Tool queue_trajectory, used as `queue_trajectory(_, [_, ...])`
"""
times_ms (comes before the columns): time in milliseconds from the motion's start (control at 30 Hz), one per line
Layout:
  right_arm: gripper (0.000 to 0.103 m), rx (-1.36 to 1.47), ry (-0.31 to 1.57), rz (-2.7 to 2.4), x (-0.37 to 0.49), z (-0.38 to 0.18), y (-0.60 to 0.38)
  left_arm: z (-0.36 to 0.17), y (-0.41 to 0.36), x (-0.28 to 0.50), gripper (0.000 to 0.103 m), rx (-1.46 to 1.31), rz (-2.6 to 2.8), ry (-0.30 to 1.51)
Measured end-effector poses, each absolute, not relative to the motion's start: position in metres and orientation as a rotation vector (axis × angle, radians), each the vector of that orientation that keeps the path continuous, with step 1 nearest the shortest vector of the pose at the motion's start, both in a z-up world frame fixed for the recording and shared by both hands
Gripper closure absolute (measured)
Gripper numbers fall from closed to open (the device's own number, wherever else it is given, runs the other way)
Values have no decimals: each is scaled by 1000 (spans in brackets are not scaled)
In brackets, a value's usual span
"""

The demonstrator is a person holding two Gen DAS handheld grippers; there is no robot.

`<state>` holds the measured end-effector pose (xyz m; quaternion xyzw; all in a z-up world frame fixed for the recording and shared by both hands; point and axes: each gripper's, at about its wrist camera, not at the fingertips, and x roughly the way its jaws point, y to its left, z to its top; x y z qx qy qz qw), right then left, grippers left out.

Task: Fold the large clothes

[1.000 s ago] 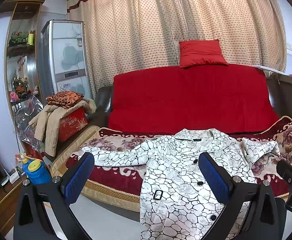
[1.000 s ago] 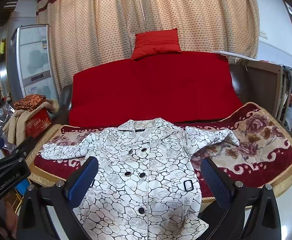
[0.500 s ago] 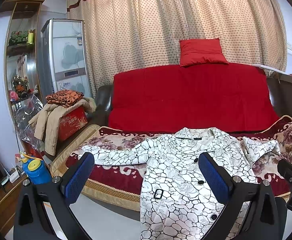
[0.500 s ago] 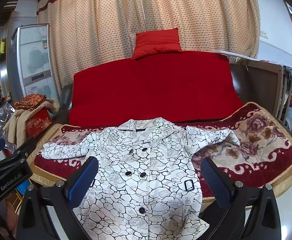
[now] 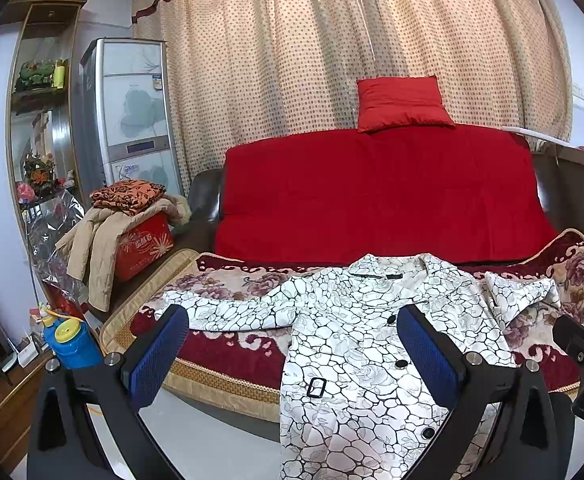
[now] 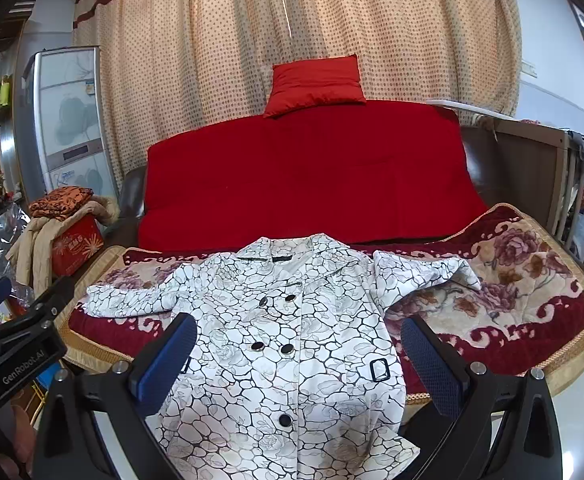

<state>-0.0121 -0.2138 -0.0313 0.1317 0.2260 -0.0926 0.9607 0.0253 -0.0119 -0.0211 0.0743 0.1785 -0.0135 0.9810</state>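
Right wrist view: white patterned coat (image 6: 284, 344) lies face-up on sofa's floral blanket (image 6: 532, 280), hem overhanging; both hand-held grippers, left (image 5: 292, 356) and right (image 6: 296, 360), hover apart, empty; folding looks unstarted, next likely grasping a sleeve (image 6: 128, 300).

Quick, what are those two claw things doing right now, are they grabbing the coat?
Left gripper: open, holding nothing, short of the white patterned coat.
Right gripper: open, holding nothing, short of the coat too.
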Motion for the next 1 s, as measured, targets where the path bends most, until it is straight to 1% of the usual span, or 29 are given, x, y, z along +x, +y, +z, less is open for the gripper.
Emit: queue_trajectory(1000, [0,252,470,-194,2,-33,-216,-24,-15,41,0,147,-28,380])
